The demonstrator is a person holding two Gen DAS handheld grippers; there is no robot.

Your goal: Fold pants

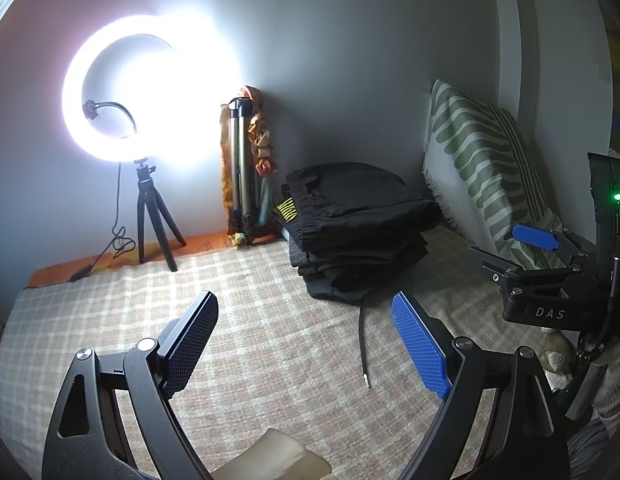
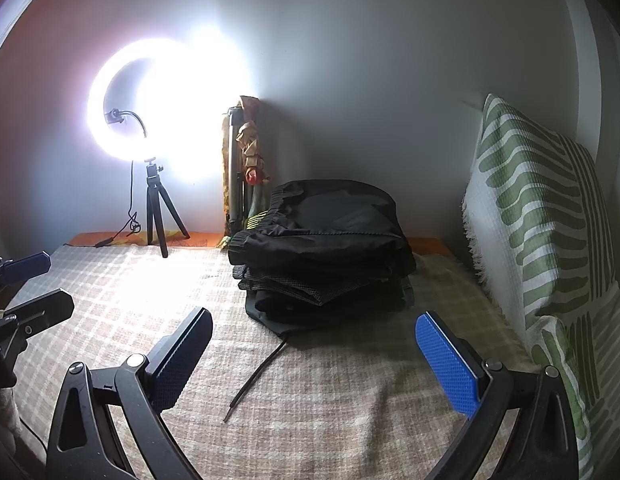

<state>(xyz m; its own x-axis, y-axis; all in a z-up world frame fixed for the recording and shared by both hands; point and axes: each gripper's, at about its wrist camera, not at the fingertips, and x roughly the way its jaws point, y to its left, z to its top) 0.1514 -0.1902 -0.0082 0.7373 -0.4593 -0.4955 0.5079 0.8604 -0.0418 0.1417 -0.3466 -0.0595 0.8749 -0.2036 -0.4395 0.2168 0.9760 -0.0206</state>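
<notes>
The left gripper (image 1: 305, 344) and the right gripper (image 2: 314, 354) both have jaws wide apart, holding nothing. The stack of folded black pants (image 2: 322, 256) sits on the checked beige blanket (image 2: 310, 400), far ahead, near the green striped pillow (image 2: 542, 216) on the right.

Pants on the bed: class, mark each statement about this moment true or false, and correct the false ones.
1. Both tools are open. True: left tool and right tool hold nothing.
2. The pants lie folded in a stack. True.
3. A drawstring trails from the stack toward the camera. True.
4. The ring light is off. False: it glows brightly.
5. The pillow lies flat on the stack. False: it stands apart, right of it.
</notes>
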